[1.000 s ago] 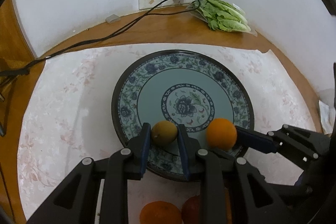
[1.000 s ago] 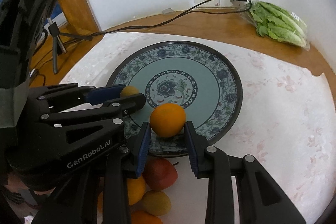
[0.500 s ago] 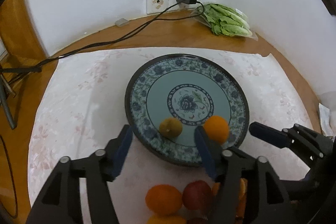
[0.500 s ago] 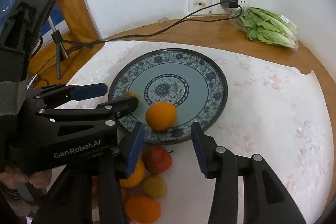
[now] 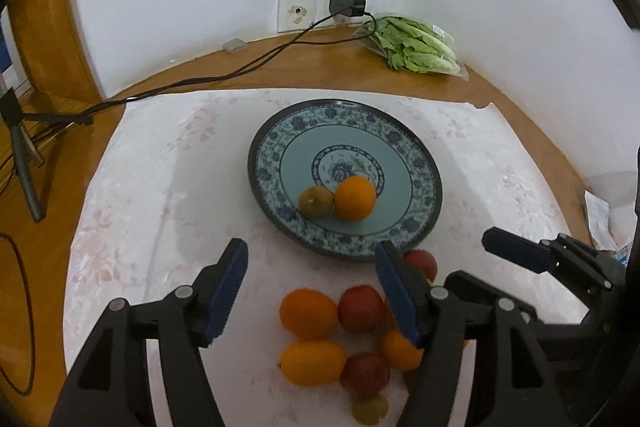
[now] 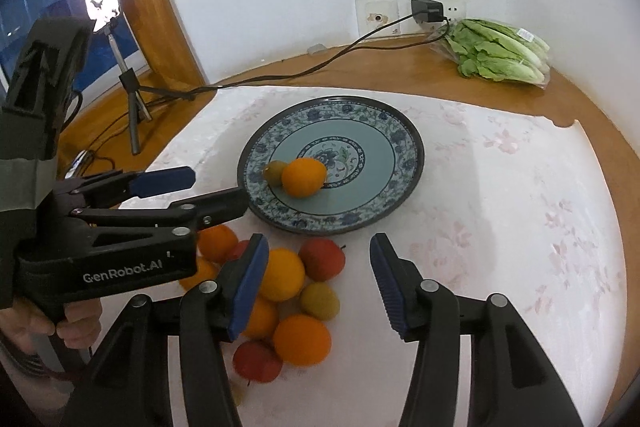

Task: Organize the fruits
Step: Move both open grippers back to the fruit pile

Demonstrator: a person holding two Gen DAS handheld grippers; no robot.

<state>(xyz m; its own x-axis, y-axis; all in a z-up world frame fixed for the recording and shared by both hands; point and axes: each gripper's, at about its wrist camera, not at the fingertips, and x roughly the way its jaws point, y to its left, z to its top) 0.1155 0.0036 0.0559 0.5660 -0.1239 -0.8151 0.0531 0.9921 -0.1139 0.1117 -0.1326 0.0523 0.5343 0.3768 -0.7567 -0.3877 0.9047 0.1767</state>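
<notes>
- an orange (image 5: 354, 197) and a greenish fruit (image 5: 315, 201) were seen touching on the patterned plate (image 5: 428, 183).
- more fruit (image 5: 308, 313) lay heaped on the cloth (image 5: 152, 187) before it.
- the left gripper (image 5: 310, 279) and right gripper (image 6: 318, 269) had just been opening, nothing gripped.

Orange (image 5: 354, 197) touching greenish fruit (image 5: 315, 201), perhaps kiwi, on plate (image 5: 416, 163).

One patterned plate (image 6: 404, 183) holds two fruits: one orange (image 6: 304, 177), one greenish-brown fruit (image 6: 275, 171). One bagged lettuce (image 6: 502, 55); one charger (image 6: 427, 11).
</notes>
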